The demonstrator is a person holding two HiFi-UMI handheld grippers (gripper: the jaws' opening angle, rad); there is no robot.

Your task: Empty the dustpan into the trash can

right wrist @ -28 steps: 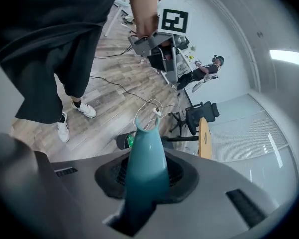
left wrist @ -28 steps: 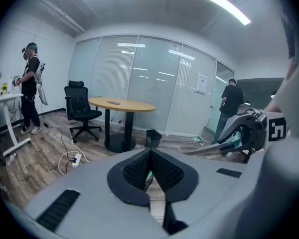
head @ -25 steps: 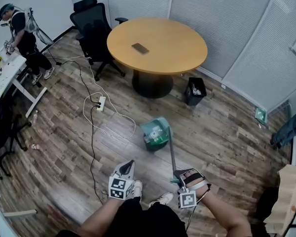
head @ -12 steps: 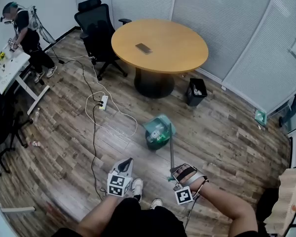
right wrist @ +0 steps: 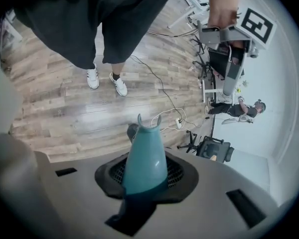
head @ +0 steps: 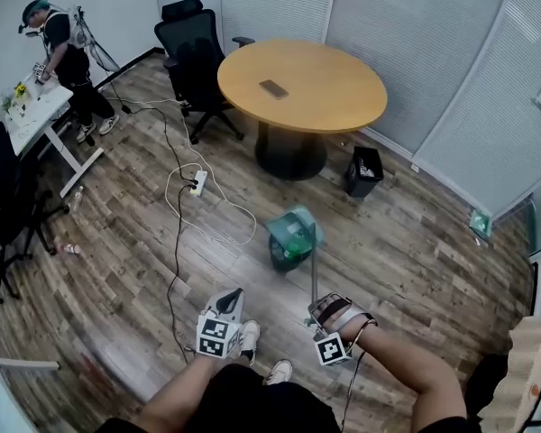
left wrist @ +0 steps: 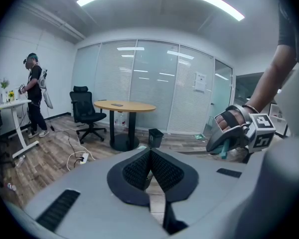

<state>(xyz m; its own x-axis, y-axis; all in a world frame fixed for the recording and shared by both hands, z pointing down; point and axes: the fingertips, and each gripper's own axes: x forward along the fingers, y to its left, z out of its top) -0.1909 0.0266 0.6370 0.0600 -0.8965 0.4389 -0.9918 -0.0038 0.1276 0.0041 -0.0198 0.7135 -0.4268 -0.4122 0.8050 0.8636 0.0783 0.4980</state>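
A teal long-handled dustpan [head: 293,238] with scraps in it sits at the lower end of its pole, on the wood floor ahead of my feet; whether it touches the floor I cannot tell. My right gripper [head: 319,317] is shut on the teal handle grip [right wrist: 143,156] at the pole's top. The small black trash can [head: 363,170] stands beyond the dustpan, right of the round table's base, and shows small in the left gripper view [left wrist: 155,137]. My left gripper [head: 233,298] hangs at the left with its pads [left wrist: 139,169] together and nothing between them.
A round wooden table [head: 302,87] with a phone on it stands at the back, a black office chair [head: 198,58] to its left. A white cable and power strip [head: 198,184] lie on the floor at left. A person [head: 65,59] works at a white desk far left.
The right hand has rolled around the handle and sunk a little. The whole view has shifted as my feet stepped; the dustpan stays ahead of me and the left gripper keeps its pose.
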